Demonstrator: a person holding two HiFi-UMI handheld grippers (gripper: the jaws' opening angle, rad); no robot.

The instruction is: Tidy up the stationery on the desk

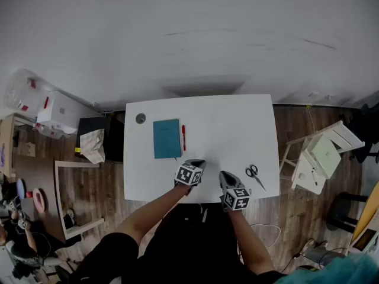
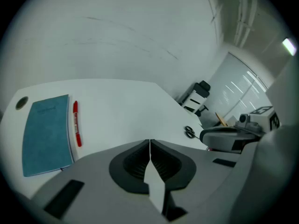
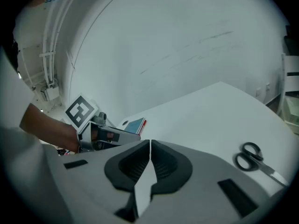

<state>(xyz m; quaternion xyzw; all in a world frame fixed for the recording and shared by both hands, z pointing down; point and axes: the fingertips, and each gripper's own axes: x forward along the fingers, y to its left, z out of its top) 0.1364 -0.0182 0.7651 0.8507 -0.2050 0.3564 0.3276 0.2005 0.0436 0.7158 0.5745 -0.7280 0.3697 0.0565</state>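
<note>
Hovering over desk [image 1: 228, 126]: left gripper [image 1: 198, 162], right gripper [image 1: 224, 175], jaws together.

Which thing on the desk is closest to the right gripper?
The black scissors. They lie alone just right of the right gripper, while the teal notebook and red pen sit together farther left.

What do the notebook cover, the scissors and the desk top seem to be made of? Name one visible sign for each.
Notebook: probably card or a cloth-like cover, matt teal with no glare, pale page edges showing. Scissors: black loops look like plastic, the pale grey blades like metal. Desk top: smooth white with a soft sheen, likely laminate or painted board; which one is unclear.
</note>
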